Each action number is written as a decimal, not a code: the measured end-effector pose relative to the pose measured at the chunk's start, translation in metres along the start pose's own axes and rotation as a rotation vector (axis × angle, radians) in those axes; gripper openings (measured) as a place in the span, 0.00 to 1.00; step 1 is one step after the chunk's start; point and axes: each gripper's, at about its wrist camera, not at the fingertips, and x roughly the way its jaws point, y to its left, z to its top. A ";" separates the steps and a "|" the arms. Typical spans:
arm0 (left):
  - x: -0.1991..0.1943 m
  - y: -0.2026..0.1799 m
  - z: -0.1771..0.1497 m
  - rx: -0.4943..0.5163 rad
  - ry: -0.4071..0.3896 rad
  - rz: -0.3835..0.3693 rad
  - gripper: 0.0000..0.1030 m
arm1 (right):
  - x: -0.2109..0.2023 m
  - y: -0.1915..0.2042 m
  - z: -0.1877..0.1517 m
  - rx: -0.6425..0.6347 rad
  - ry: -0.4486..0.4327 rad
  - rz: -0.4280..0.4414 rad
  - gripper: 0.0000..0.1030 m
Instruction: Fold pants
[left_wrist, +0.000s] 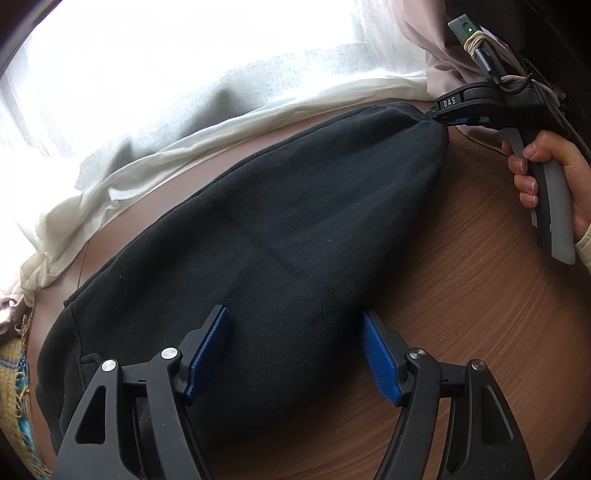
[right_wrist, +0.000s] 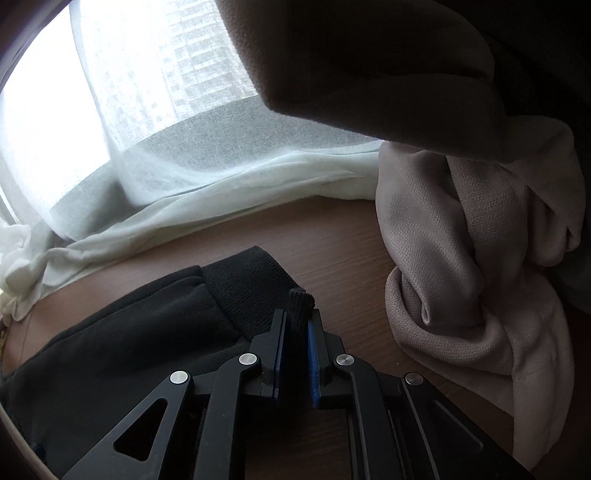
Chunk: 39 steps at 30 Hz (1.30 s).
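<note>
Black pants (left_wrist: 295, 203) lie in a long folded strip across the wooden table (left_wrist: 461, 295). My left gripper (left_wrist: 293, 312) is open over the near end, its blue pads (left_wrist: 210, 350) standing on either side of the fabric, the right one at the cloth's edge. At the far end my right gripper (left_wrist: 436, 117) is shut on the ribbed corner of the pants, held by a person's hand (left_wrist: 554, 177). In the right wrist view the right gripper (right_wrist: 295, 317) pinches a small tuft of the black pants (right_wrist: 129, 332) between its pads.
A white sheer curtain (left_wrist: 184, 110) drapes onto the table's far edge along the window (right_wrist: 184, 192). A bunched beige cloth (right_wrist: 461, 258) sits at the far right of the table (right_wrist: 332, 240). A woven yellow fabric (left_wrist: 14, 387) shows at the left edge.
</note>
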 end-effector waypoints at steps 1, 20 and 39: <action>-0.002 0.002 0.001 -0.013 -0.005 -0.003 0.68 | -0.002 0.001 0.001 -0.009 0.001 -0.008 0.21; -0.102 0.059 -0.040 -0.158 -0.216 -0.001 0.68 | -0.152 0.049 -0.036 -0.145 -0.092 0.069 0.54; -0.102 0.116 -0.111 -0.285 -0.104 0.186 0.68 | -0.159 0.123 -0.100 -0.177 -0.016 0.133 0.55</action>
